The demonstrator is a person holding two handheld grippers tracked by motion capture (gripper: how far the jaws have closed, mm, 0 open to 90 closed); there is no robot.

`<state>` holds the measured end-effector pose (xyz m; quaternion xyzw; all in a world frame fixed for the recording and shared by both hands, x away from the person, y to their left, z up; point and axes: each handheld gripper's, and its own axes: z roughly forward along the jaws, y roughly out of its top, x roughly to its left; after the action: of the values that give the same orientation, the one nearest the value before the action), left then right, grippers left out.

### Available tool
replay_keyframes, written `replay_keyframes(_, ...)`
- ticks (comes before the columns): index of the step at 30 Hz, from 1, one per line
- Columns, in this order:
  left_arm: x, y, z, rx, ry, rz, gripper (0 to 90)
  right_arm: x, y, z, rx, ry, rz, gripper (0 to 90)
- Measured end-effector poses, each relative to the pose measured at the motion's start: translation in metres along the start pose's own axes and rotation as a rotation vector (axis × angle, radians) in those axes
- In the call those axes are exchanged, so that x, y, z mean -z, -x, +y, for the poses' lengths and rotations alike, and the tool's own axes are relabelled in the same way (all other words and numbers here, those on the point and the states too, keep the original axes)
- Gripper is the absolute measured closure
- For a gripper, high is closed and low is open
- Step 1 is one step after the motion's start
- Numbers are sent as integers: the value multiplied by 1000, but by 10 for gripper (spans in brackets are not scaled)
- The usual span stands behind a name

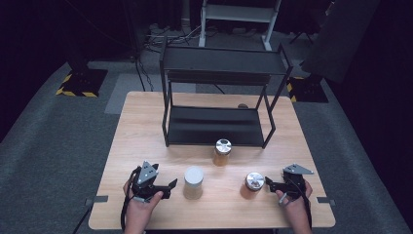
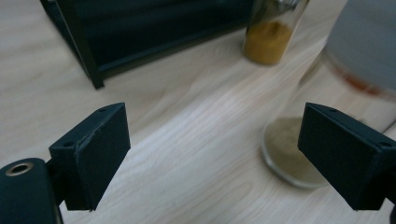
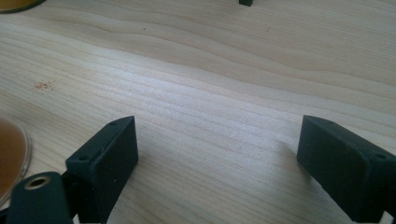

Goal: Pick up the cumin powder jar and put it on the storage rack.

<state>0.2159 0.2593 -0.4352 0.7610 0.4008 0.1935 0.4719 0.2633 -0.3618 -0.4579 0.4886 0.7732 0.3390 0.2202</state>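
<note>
Three spice jars stand on the wooden table (image 1: 141, 146). One with a silver lid and yellow powder (image 1: 222, 152) is in front of the black rack (image 1: 214, 124). A grey-lidded jar (image 1: 193, 182) holds pale powder, and a silver-lidded jar (image 1: 254, 184) holds reddish-brown powder. My left gripper (image 1: 169, 189) is open just left of the grey-lidded jar (image 2: 359, 46), holding nothing. In its own view the left gripper (image 2: 210, 154) has that jar's base by the right jaw. My right gripper (image 1: 269, 184) is open just right of the reddish-brown jar (image 3: 11, 154); bare wood lies between the right gripper (image 3: 215, 158) jaws.
The two-tier black rack stands at the table's middle back, its front leg (image 2: 84, 51) ahead of the left gripper. The yellow jar (image 2: 271, 32) stands near the rack's front edge. A person's hands hold both grippers at the near table edge. Grey carpet surrounds the table.
</note>
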Motion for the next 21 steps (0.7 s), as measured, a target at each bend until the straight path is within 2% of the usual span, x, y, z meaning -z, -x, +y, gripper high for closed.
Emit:
replay_keyframes(3, 9, 1, 4, -3, 46, -12, 92, 0, 0, 0, 2, 0, 1, 123)
replay_keyframes(8, 15, 4, 9, -5, 91, -40, 92, 0, 0, 0, 3, 0, 4, 123)
replay_keyframes(11, 11, 5, 10, -2, 111, -74, 92, 0, 0, 0, 3, 0, 4, 123)
replay_keyframes(18, -3, 14, 19, -23, 129, -120, 92, 0, 1, 0, 8, 1, 10, 123)
replay_keyframes(21, -4, 17, 21, -27, 139, -137, 92, 0, 1, 0, 15, 1, 15, 125)
